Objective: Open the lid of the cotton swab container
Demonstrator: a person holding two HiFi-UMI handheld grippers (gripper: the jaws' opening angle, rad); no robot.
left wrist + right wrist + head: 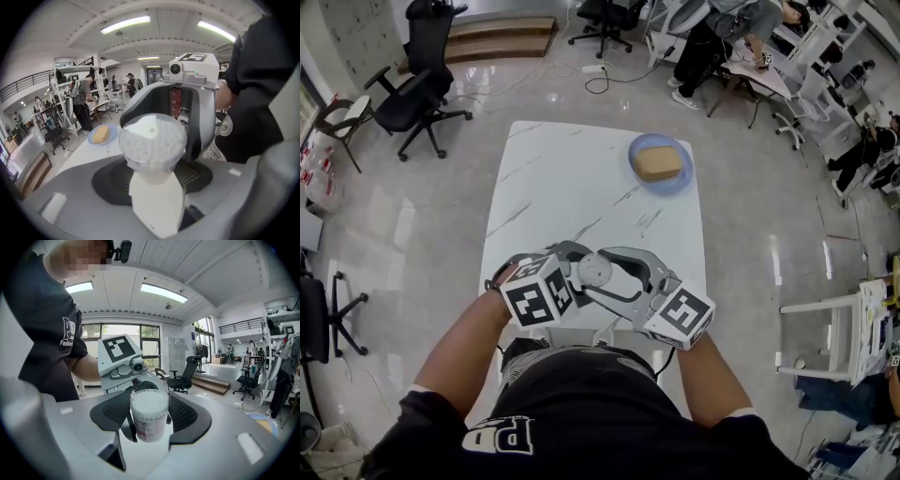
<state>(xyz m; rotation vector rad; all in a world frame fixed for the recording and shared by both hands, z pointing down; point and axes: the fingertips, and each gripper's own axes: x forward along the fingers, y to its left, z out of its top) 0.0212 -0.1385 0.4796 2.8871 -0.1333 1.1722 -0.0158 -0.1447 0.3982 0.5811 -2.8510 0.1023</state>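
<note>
Evidently the left gripper had its fingers clenched low on the cotton swab container, steadying it above the near edge of the counter. That let the right gripper, fingers released and flanking the lid, likely take the top.

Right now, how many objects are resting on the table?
2: a blue plate, with a tan block on it, at the far right of the table. The near edge is partly hidden.
</note>
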